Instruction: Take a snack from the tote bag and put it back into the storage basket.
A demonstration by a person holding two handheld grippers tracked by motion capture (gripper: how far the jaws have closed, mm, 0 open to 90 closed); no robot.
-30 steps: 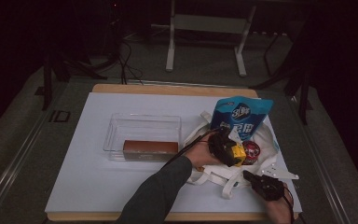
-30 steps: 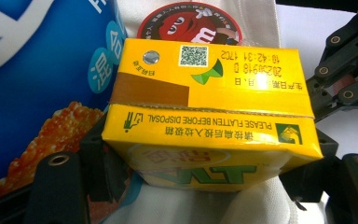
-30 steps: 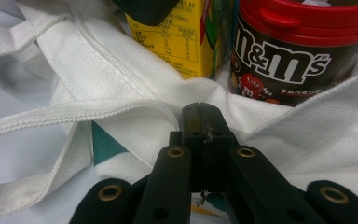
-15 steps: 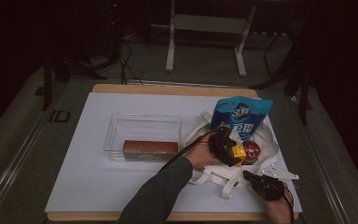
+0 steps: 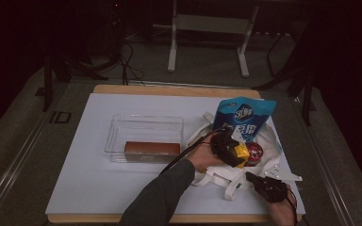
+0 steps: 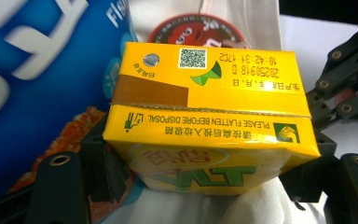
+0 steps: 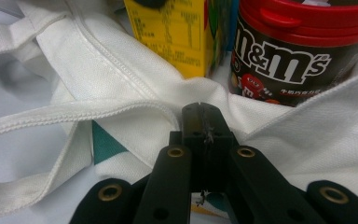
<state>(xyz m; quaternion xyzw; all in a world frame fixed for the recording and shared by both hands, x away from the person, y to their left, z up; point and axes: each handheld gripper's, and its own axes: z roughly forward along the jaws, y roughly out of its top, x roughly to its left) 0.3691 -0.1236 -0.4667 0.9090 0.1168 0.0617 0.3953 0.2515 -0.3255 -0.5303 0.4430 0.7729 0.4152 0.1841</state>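
The left gripper (image 5: 238,154) has its fingers clamped on the two sides of the yellow drink carton (image 6: 209,121), which sits at the mouth of the white tote bag (image 5: 226,176) on the counter (image 5: 99,188), beside the M&M's tub (image 7: 303,51) and in front of the blue snack pouch (image 5: 244,117). The right gripper (image 7: 200,122) has its fingers shut on the bag's near cloth edge, probably to pin the mouth open and steady so the carton can pass. The clear tray (image 5: 143,123) with its brown bar (image 5: 152,149) stands well apart to the left.
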